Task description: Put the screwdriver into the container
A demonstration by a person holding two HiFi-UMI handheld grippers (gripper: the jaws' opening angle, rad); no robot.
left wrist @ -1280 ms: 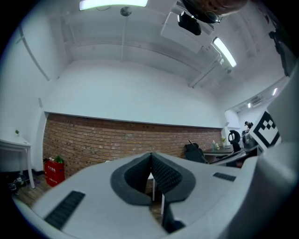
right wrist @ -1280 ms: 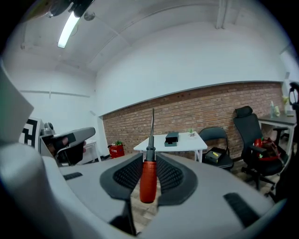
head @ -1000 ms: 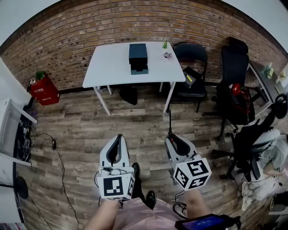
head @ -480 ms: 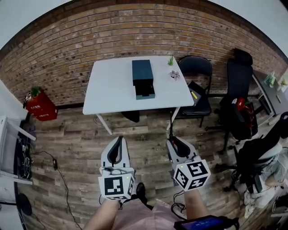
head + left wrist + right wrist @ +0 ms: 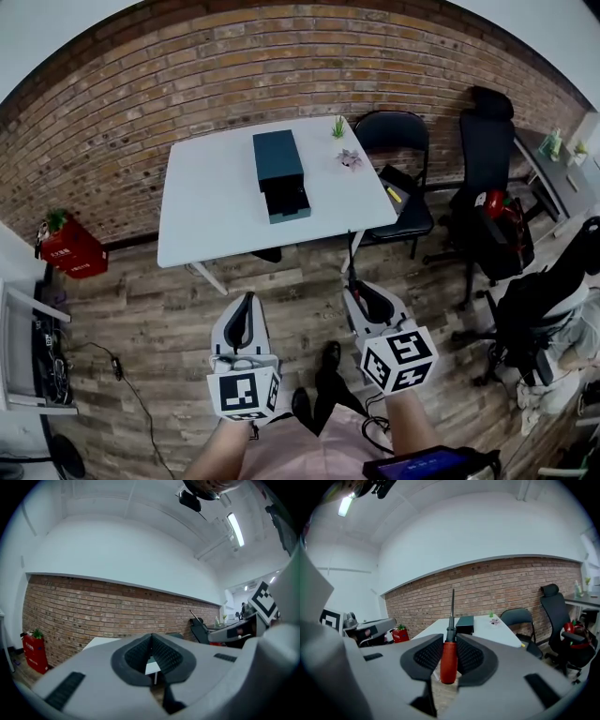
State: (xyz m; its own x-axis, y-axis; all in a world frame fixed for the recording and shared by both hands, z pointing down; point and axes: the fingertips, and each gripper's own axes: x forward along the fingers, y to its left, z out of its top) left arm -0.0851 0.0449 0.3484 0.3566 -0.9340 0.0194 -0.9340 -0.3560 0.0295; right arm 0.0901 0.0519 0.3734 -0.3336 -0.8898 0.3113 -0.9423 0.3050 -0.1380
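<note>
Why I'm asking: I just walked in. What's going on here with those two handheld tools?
A person holds a gripper in each hand, standing short of a white table. The right gripper's tongs are clamped on a red-handled screwdriver, shaft pointing ahead. The left gripper's tongs are shut on nothing. The dark container sits on the table, and the screwdriver is not yet in it.

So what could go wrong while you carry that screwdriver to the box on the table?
The right gripper pinches only the red handle of the screwdriver in its jaws, so it might slip or tilt on the way. Its long tip could also bump the dark container on the white table instead of going in.
</note>
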